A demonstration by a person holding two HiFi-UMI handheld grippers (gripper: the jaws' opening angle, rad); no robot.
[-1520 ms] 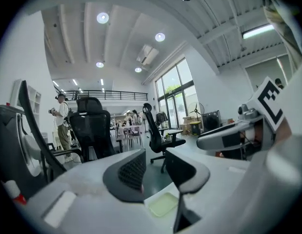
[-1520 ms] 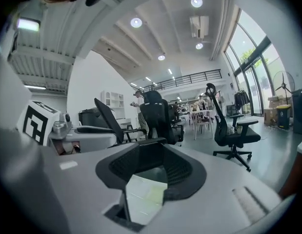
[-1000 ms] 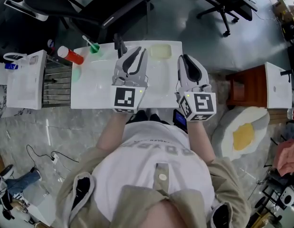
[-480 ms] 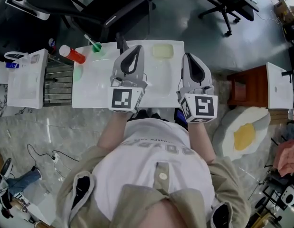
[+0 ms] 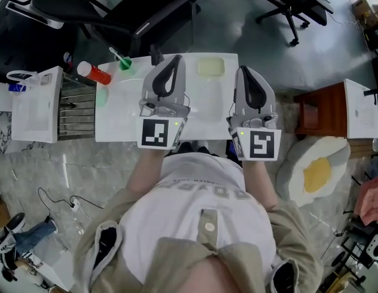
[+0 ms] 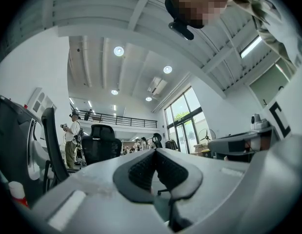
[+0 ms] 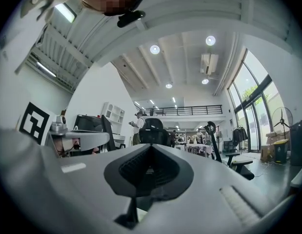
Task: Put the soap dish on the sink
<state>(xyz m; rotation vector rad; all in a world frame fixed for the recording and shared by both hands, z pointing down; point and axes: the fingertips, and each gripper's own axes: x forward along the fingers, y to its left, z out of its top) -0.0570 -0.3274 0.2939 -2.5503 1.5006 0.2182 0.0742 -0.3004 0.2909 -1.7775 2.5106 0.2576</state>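
In the head view a pale yellow-green soap dish (image 5: 209, 66) lies at the far edge of the white sink top (image 5: 118, 115). My left gripper (image 5: 174, 60) hovers over the sink just left of the dish, jaws shut and empty. My right gripper (image 5: 245, 72) hovers just right of the dish, also shut on nothing. Neither touches the dish. The left gripper view shows the left gripper (image 6: 154, 152) with pads pressed together, aimed out into the room. The right gripper view shows the right gripper (image 7: 151, 147) the same way. The dish is in neither gripper view.
A black faucet (image 5: 156, 55), a green toothbrush holder (image 5: 123, 61) and a red-and-white bottle (image 5: 93, 72) stand at the sink's far left. A metal rack (image 5: 74, 105) and a white box (image 5: 33, 105) lie to the left. A wooden stand (image 5: 317, 112) is on the right, office chairs (image 5: 115, 8) beyond.
Both grippers' jaws, slightly apart a second ago, have closed. Both grippers have risen toward the head camera and tipped up, so they look larger now.
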